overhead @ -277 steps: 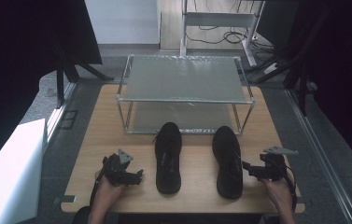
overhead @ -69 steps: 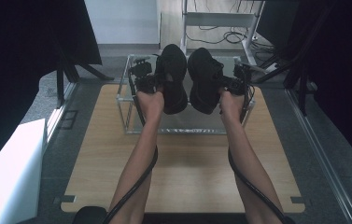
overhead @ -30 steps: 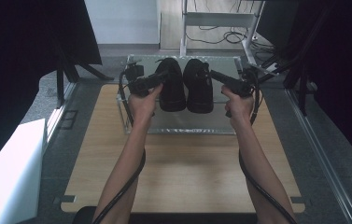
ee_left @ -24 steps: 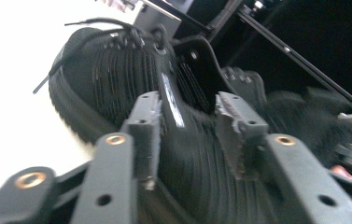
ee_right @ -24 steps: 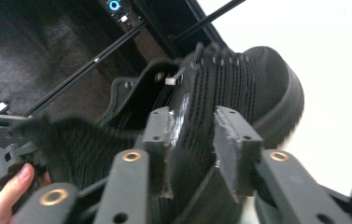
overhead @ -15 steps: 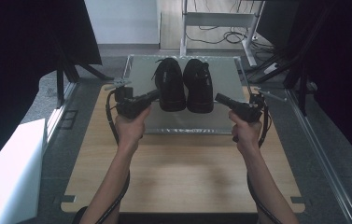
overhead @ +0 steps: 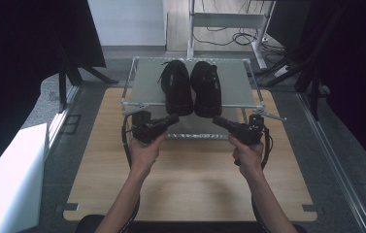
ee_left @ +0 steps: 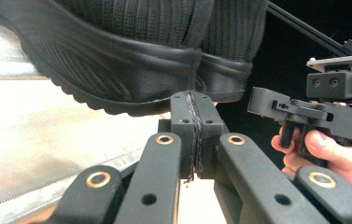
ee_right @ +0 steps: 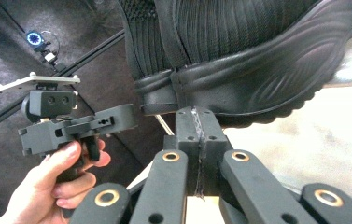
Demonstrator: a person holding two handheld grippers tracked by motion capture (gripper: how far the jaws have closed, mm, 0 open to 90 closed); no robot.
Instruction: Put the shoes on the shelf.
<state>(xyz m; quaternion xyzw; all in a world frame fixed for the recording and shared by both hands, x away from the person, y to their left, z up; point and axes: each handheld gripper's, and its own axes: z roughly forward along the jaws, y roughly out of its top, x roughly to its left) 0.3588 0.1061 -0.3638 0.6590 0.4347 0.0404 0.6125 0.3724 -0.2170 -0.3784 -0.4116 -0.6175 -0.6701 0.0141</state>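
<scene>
Up on the metal rack [overhead: 146,82] we've got two black shoes [overhead: 192,87] side by side, left gripper [overhead: 163,124] and right gripper [overhead: 224,124] both clamped empty just below their heels.

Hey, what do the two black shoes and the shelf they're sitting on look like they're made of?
Left shoe and right shoe: ribbed black knit uppers, likely fabric; matte moulded soles with grooved tread, probably rubber. Shelf: pale, dull-sheened grey top in a thin silvery frame, apparently metal.
</scene>
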